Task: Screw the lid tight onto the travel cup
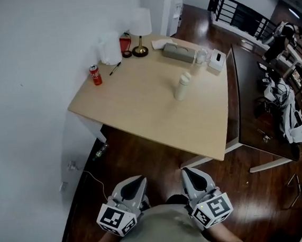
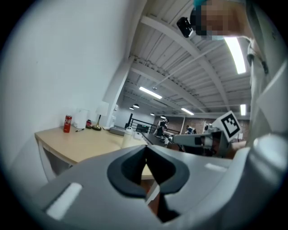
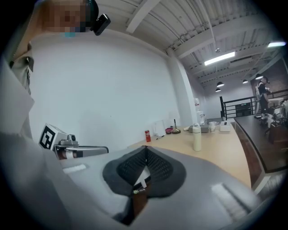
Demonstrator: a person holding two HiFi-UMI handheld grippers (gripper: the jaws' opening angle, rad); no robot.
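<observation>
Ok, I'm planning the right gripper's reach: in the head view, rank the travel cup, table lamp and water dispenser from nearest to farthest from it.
From the right gripper:
1. Travel cup, right of centre on the table.
2. Table lamp, near the table's far corner.
3. Water dispenser, on the floor beyond that corner.

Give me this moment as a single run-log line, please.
travel cup: upright on table, lid on top, not yet reached | left tool: shut, empty | right tool: shut, empty
</observation>
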